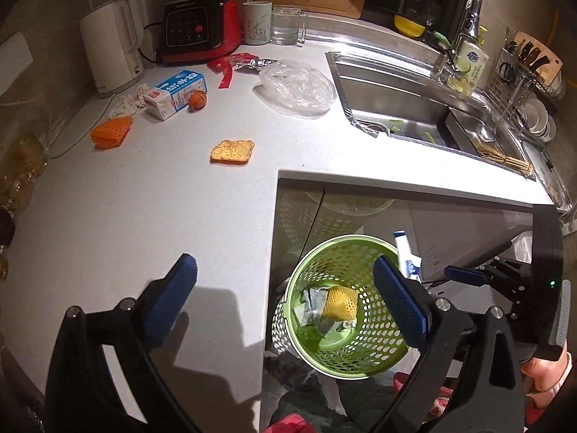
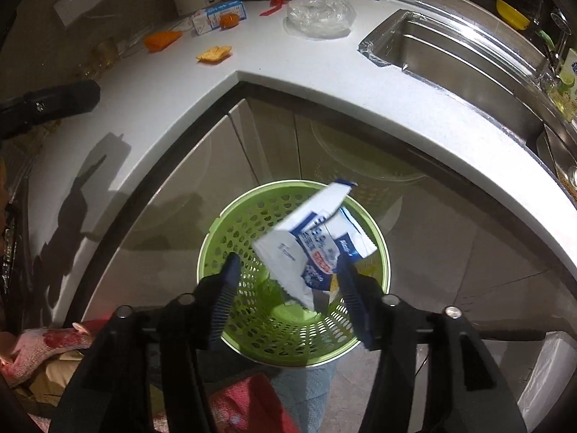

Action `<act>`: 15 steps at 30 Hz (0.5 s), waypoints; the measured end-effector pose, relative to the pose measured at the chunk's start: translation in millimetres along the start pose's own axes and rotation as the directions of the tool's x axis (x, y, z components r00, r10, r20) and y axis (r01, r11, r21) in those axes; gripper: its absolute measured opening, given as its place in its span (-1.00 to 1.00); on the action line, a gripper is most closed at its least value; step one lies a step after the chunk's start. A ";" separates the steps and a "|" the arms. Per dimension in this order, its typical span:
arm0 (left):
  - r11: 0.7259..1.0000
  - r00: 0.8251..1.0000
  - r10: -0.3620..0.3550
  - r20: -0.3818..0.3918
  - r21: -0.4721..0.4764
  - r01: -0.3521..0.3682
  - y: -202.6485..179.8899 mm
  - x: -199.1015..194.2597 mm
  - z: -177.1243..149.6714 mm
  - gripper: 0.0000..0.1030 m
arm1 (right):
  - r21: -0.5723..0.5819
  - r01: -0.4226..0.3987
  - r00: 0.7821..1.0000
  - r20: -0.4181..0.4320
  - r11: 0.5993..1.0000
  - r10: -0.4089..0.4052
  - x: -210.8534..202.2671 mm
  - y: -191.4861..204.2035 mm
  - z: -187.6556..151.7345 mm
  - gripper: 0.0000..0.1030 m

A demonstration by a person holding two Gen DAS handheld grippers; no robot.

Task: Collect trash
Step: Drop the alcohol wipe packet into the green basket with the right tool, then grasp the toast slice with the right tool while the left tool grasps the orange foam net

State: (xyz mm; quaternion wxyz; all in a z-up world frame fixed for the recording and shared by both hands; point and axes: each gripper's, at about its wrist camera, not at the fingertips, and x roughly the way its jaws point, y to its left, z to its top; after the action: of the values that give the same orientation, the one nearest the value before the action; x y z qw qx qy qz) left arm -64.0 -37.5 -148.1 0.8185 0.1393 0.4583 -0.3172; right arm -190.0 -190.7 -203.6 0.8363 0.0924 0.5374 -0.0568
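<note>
A green perforated bin (image 1: 346, 310) stands on the floor below the counter corner; it also shows in the right wrist view (image 2: 230, 231). It holds a yellow foam net (image 1: 340, 301) and crumpled wrappers. My right gripper (image 2: 288, 288) is open right above the bin. A white and blue wrapper (image 2: 310, 241) hangs loose between the jaws, over the bin, near the right finger. My left gripper (image 1: 288, 299) is open and empty above the counter edge. On the counter lie a toast slice (image 1: 232, 151), an orange foam net (image 1: 110, 131), a milk carton (image 1: 176, 93), an orange peel (image 1: 197, 100), a red wrapper (image 1: 230, 66) and a clear plastic bag (image 1: 297, 86).
A white kettle (image 1: 111, 43), a red blender (image 1: 200, 25), a mug (image 1: 256, 21) and a glass (image 1: 286, 25) stand at the back of the white counter (image 1: 144, 198). A steel sink (image 1: 414, 108) lies to the right. Cabinet doors (image 2: 180, 187) stand behind the bin.
</note>
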 end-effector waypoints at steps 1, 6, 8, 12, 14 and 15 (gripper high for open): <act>1.000 1.000 0.001 0.002 -0.003 -0.001 0.7 -1.0 -0.7 0.82 | -0.003 0.004 1.000 -0.005 1.000 -0.004 1.2 0.3 -0.4 0.33; 1.000 1.000 0.008 0.016 -0.027 -0.008 8.2 -6.2 0.4 0.82 | -0.001 0.026 0.999 0.042 1.000 -0.026 -16.3 0.6 5.8 0.64; 0.999 0.999 0.021 0.027 -0.038 -0.020 11.0 -9.7 1.7 0.82 | 0.001 0.042 0.995 0.087 0.999 -0.042 -31.6 1.1 12.2 0.81; 0.998 0.998 0.035 0.046 -0.049 -0.033 14.6 -16.3 3.9 0.84 | 0.010 0.041 0.985 0.165 0.999 -0.042 -59.6 0.7 26.7 0.95; 0.998 0.998 0.040 0.051 -0.054 -0.037 17.4 -18.3 4.7 0.85 | 0.014 0.032 0.982 0.188 0.999 -0.034 -68.9 1.0 33.1 0.95; 0.998 0.998 0.039 0.052 -0.057 -0.036 18.7 -19.1 5.1 0.85 | 0.015 0.027 0.980 0.197 1.000 -0.029 -72.9 1.1 36.4 0.95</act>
State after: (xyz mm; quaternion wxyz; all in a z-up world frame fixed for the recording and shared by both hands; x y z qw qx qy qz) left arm -55.7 -18.4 -130.5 0.8399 0.1162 0.4423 -0.2922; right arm -187.7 -197.7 -122.5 0.8840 0.0837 0.4527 -0.0806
